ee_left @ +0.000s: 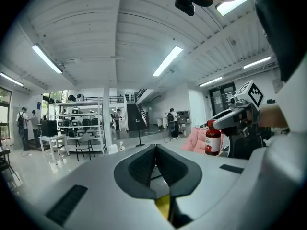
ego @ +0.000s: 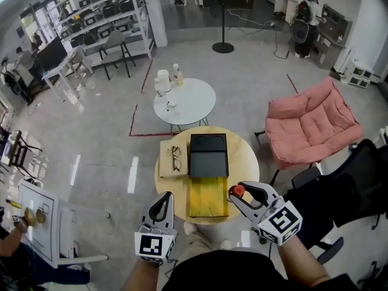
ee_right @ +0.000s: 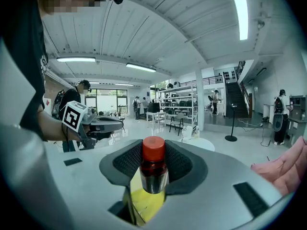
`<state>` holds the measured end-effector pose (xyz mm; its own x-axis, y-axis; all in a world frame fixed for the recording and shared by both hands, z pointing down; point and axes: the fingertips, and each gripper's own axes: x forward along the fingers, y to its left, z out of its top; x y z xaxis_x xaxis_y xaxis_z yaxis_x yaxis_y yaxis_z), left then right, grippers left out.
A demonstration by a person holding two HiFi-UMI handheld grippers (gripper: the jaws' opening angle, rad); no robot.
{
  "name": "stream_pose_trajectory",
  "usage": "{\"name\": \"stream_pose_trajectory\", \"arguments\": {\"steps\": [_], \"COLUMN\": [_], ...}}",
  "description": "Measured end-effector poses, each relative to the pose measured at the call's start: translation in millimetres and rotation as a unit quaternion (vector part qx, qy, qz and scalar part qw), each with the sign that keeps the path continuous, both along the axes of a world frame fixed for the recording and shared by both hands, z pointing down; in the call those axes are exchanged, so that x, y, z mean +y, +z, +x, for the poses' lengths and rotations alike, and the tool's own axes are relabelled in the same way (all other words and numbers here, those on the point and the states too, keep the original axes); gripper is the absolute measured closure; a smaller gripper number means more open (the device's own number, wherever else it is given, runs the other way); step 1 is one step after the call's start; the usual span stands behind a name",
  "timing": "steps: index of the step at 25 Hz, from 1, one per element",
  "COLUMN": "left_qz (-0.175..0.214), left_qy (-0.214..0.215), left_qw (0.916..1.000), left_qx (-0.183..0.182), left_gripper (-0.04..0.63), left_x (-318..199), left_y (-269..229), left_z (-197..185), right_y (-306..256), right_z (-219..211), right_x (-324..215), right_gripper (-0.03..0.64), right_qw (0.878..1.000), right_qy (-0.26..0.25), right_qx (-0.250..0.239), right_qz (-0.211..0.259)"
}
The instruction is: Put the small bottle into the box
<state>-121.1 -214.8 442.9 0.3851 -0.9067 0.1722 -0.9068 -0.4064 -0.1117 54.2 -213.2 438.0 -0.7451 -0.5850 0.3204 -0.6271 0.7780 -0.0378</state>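
Note:
The small dark bottle (ego: pixel 237 191) with a red cap is upright between the jaws of my right gripper (ego: pixel 238 195), which is shut on it over the near right edge of the round wooden table (ego: pixel 245 156). In the right gripper view the bottle (ee_right: pixel 153 175) fills the gap between the pads. The black box (ego: pixel 208 155) lies at the table's middle, ahead and left of the bottle. My left gripper (ego: pixel 162 207) hangs at the table's near left edge, shut and empty; its jaws (ee_left: pixel 156 163) meet with nothing between them. The left gripper view also shows the bottle (ee_left: pixel 212 139).
A yellow mat (ego: pixel 208 197) lies just in front of the box. Glasses (ego: pixel 175 157) rest on a tan board left of it. Beyond stand a white round table (ego: pixel 188 102) with bottles, a pink armchair (ego: pixel 312 123) at the right and a black chair (ego: pixel 348 180).

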Motion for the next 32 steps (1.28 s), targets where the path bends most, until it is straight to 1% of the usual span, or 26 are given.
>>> {"name": "stream_pose_trajectory", "arguments": {"steps": [6, 11, 15, 22, 32], "left_qz": [0.000, -0.001, -0.011, -0.027, -0.029], "left_qy": [0.020, 0.028, 0.034, 0.038, 0.038], "left_qw": [0.9998, 0.9996, 0.9993, 0.9989, 0.9989], "left_qx": [-0.001, -0.002, -0.001, -0.001, -0.002], "left_gripper": [0.578, 0.578, 0.578, 0.578, 0.578], "left_x": [-25, -42, -50, -63, -76], "left_y": [-3, -1, 6, 22, 22], "left_z": [-5, -11, -14, -19, -24], "right_y": [0, 0, 5, 28, 66], "right_z": [-8, -13, -16, -20, -28], "right_x": [-19, -34, -44, -61, -68], "right_gripper": [0.463, 0.463, 0.463, 0.463, 0.463], "right_qw": [1.000, 1.000, 1.000, 0.999, 0.997], "right_qy": [0.010, 0.015, 0.018, 0.025, 0.026], "right_qx": [0.006, 0.011, 0.015, 0.024, 0.038], "right_qz": [-0.002, -0.003, -0.008, -0.028, -0.058]}}
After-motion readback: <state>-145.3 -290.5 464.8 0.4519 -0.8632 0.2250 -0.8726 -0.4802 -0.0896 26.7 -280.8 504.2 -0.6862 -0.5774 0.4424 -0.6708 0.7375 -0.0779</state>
